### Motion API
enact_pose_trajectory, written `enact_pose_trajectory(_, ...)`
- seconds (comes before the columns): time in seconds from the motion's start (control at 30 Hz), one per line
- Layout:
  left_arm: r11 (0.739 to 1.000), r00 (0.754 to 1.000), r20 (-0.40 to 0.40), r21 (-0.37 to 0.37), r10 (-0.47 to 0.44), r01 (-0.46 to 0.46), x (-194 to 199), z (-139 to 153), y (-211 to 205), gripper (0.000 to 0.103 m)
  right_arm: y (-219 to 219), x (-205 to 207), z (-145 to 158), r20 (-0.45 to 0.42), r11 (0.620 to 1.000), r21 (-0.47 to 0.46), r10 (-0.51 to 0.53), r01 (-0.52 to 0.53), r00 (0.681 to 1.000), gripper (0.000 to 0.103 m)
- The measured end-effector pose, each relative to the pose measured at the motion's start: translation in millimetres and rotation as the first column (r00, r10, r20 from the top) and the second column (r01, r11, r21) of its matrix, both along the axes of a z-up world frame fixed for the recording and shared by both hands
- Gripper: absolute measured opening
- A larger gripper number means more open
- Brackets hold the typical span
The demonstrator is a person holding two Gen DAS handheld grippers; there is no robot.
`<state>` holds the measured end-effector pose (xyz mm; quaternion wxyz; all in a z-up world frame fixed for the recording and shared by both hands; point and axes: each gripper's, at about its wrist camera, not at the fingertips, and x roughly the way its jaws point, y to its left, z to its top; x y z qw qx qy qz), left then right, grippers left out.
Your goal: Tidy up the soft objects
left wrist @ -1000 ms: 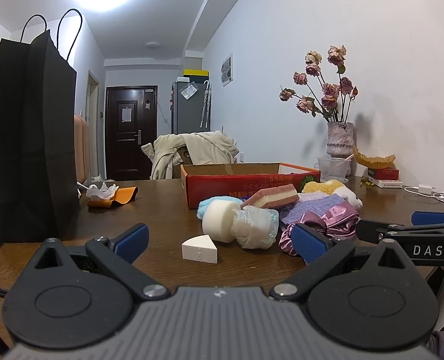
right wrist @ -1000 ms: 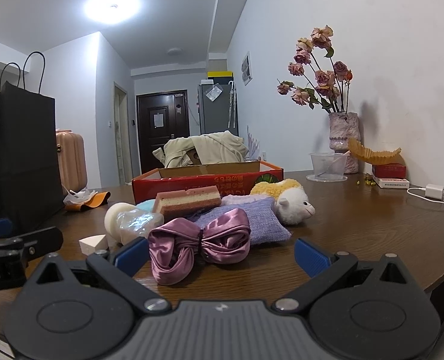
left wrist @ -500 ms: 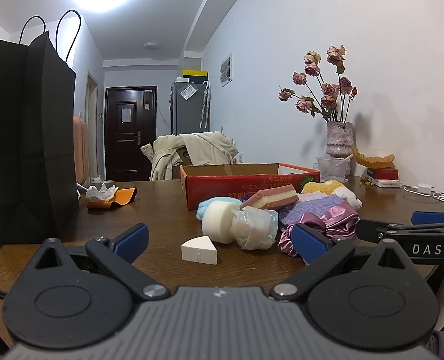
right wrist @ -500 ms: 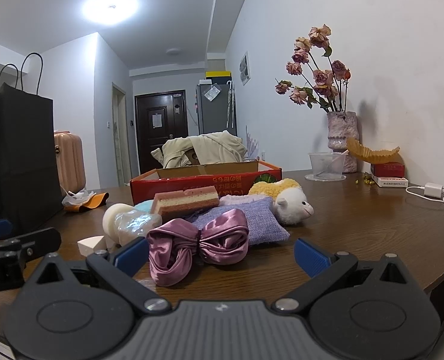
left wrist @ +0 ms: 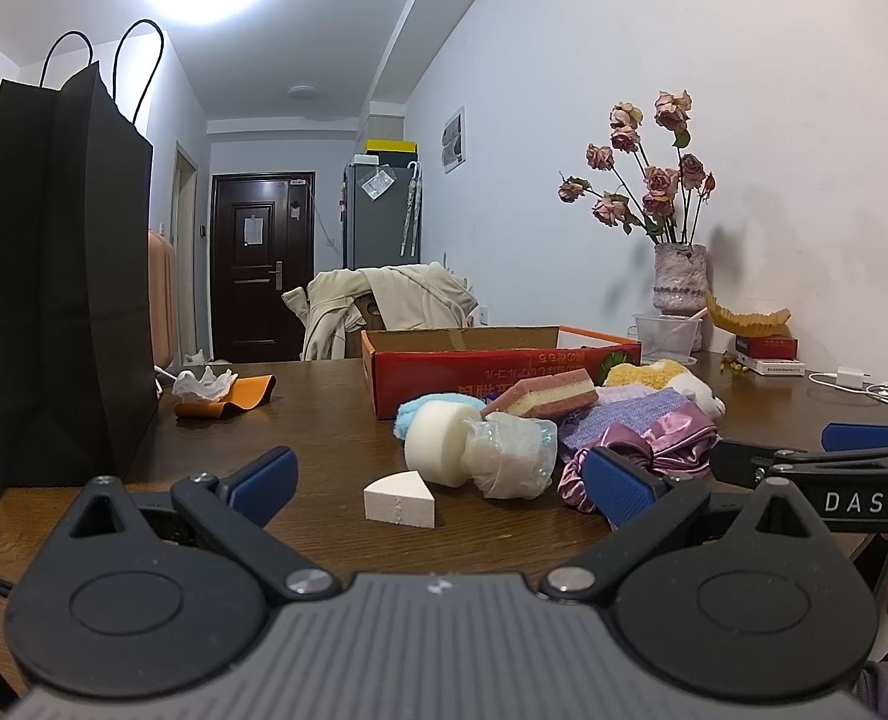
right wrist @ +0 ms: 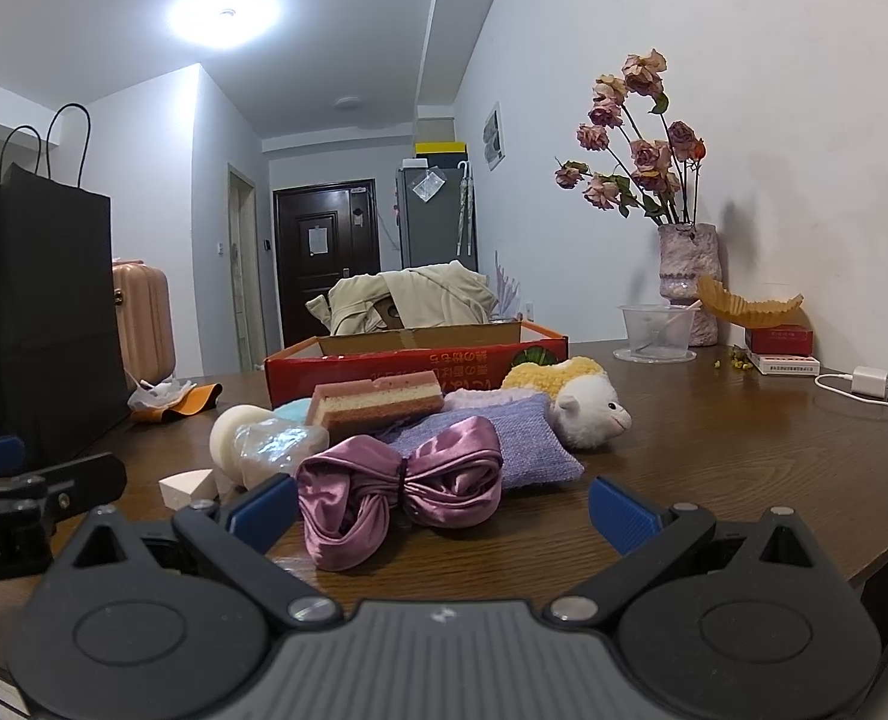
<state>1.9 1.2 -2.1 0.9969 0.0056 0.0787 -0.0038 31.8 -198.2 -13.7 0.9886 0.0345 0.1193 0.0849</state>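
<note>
A pile of soft things lies on the brown table in front of a red cardboard box point(left wrist: 504, 369) point(right wrist: 414, 360). The pile holds a white wedge sponge point(left wrist: 401, 498), a round white sponge point(left wrist: 435, 444), a clear wrapped puff point(left wrist: 513, 459), a pink layered sponge point(left wrist: 549, 396) point(right wrist: 378, 402), a purple cloth pouch point(right wrist: 522, 444), a pink satin scrunchie point(right wrist: 399, 483) and a plush sheep point(right wrist: 588, 408). My left gripper point(left wrist: 438, 480) is open and empty, just short of the wedge sponge. My right gripper point(right wrist: 444, 507) is open and empty, with the scrunchie between its fingers.
A tall black paper bag point(left wrist: 60, 276) stands at the left. An orange cloth with crumpled tissue point(left wrist: 222, 393) lies behind it. A vase of dried roses point(right wrist: 687, 276), a clear plastic cup point(right wrist: 657, 333), small boxes and a white charger cable point(right wrist: 870, 387) sit at the right.
Both grippers have drifted very slightly; the right one has edged a little closer to the scrunchie. Nothing was taken hold of or moved.
</note>
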Motion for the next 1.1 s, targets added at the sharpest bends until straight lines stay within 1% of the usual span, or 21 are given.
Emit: enact_pose_trajectory(1.1, 1.0, 1.0, -0.008, 0.002, -0.001, 0.001, 1.3, -1.2, 0.5, 0.103, 1.0, 1.1, 0.4, -0.008, 1.0, -0.001, 0.007, -0.007, 1.0, 0.103)
